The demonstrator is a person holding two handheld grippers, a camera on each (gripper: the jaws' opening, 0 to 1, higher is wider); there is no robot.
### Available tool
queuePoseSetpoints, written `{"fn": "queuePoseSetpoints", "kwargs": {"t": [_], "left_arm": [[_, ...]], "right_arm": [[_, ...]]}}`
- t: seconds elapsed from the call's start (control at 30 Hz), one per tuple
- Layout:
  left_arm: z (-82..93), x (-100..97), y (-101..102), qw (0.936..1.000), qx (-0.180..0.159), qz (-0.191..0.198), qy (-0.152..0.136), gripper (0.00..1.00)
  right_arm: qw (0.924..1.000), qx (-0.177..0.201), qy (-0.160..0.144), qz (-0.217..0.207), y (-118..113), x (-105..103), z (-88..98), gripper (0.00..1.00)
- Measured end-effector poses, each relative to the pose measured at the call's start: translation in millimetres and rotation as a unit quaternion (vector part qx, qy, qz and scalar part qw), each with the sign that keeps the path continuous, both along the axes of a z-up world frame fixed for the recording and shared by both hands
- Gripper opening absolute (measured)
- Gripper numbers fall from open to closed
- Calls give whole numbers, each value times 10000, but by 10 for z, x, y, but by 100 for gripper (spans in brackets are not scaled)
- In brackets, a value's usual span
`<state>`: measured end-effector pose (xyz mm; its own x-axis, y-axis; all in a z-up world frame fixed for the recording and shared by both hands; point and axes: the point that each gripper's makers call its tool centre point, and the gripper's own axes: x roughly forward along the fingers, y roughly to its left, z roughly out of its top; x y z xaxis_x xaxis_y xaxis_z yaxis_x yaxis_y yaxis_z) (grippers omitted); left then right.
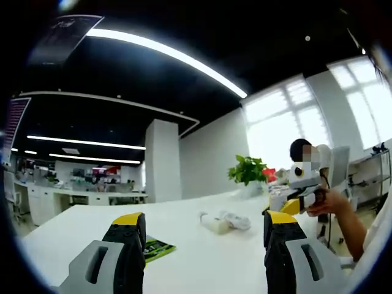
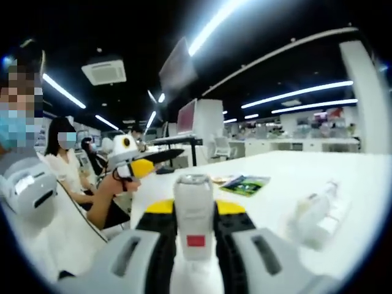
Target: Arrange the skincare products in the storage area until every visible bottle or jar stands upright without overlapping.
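Currently, in the left gripper view, the left gripper (image 1: 205, 236) is seen with its two black, yellow-tipped jaws spread wide apart and nothing held between them. Beyond the jaws a white table (image 1: 202, 263) stretches away, and on it a white bottle (image 1: 215, 223) is seen lying on its side, touching a second pale, wrapped item (image 1: 237, 220) just beside it. A green booklet (image 1: 157, 248) lies flat on the table close to the left jaw. A potted plant (image 1: 248, 172) stands near the far edge of the table. At the right of this view the other gripper (image 1: 298, 195) is seen held in a hand (image 1: 329, 202), with a seated person behind it. In the right gripper view, the right gripper (image 2: 193, 214) is clamped on a white tube (image 2: 193, 217), which stands upright between the jaws; a silver cap is seen at its top and a small red mark on its front. To the right on the table (image 2: 294, 174), a white bottle (image 2: 312, 211) lies tilted over, resting on a pale, flat item that cannot be made out. The green booklet (image 2: 245, 184) lies farther back. At the left, the left gripper (image 2: 130, 160) is seen gripped in a hand (image 2: 110, 184), well apart from the tube.
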<state>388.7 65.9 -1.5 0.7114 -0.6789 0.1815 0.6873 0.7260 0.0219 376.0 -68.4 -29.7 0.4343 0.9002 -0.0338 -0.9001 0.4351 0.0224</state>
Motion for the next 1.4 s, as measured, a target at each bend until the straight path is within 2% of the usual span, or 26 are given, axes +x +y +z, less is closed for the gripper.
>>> {"fn": "queuePoseSetpoints", "kwargs": {"t": [0.37,0.53,1.03,1.13,1.17,1.23,1.4], "left_arm": [[1,1,-7,10000,14,-4,-2,81],[0,-3,-16,10000,20,-14,-3,81],[-1,-10,-30,10000,35,-28,-8,81],[-4,-8,-30,10000,42,-26,-8,81],[-4,-10,-30,10000,39,-28,-7,81],[-4,-10,-31,10000,40,-28,-9,81],[-4,-13,-33,10000,40,-30,-13,81]], "right_arm": [[9987,-426,281,93,34,22,-254,23],[9957,-875,301,37,48,44,-430,22],[9888,-1394,514,106,57,50,-704,21],[9840,-1770,224,15,52,72,-740,20],[9841,-1758,263,13,69,56,-738,20],[9821,-1881,107,14,71,59,-734,20],[9808,-1946,19,100,95,50,-731,20]]}}
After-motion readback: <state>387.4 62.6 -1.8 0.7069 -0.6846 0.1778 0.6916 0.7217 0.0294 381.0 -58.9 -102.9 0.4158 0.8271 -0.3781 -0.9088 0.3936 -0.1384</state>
